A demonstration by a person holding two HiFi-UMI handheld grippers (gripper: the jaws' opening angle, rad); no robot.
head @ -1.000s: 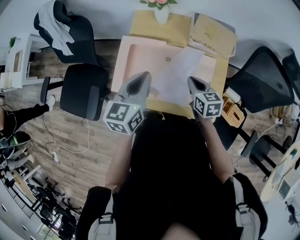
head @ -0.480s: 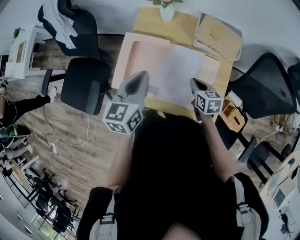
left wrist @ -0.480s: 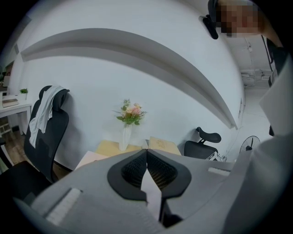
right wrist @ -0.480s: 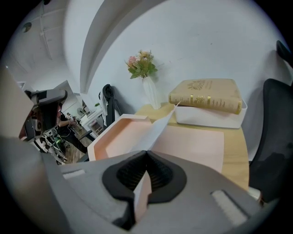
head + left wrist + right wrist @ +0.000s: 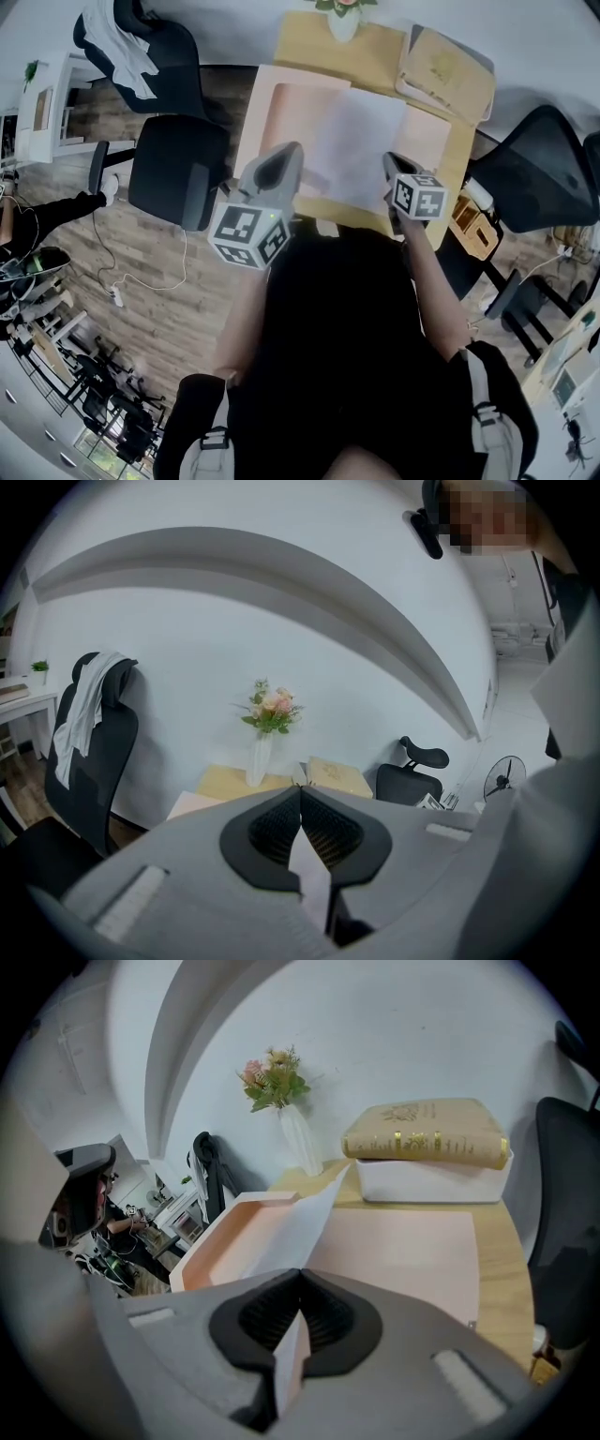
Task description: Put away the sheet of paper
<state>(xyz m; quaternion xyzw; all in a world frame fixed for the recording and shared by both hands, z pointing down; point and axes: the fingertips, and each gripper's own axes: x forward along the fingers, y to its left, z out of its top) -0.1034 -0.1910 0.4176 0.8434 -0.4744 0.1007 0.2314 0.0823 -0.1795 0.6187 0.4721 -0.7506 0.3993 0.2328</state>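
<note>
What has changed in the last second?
The right gripper has pushed forward a little, swinging the sheet squarer and further over the tray. Nothing was grabbed or released: it and the left gripper stay shut on the sheet's near edge. The vase and the box have not moved.

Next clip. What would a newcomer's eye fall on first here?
The white sheet stands out most. The left tongs and the right tongs are each shut on its near edge, holding it over the pink tray on the table. Behind it, a vase of flowers stands at the table's far edge.
</note>
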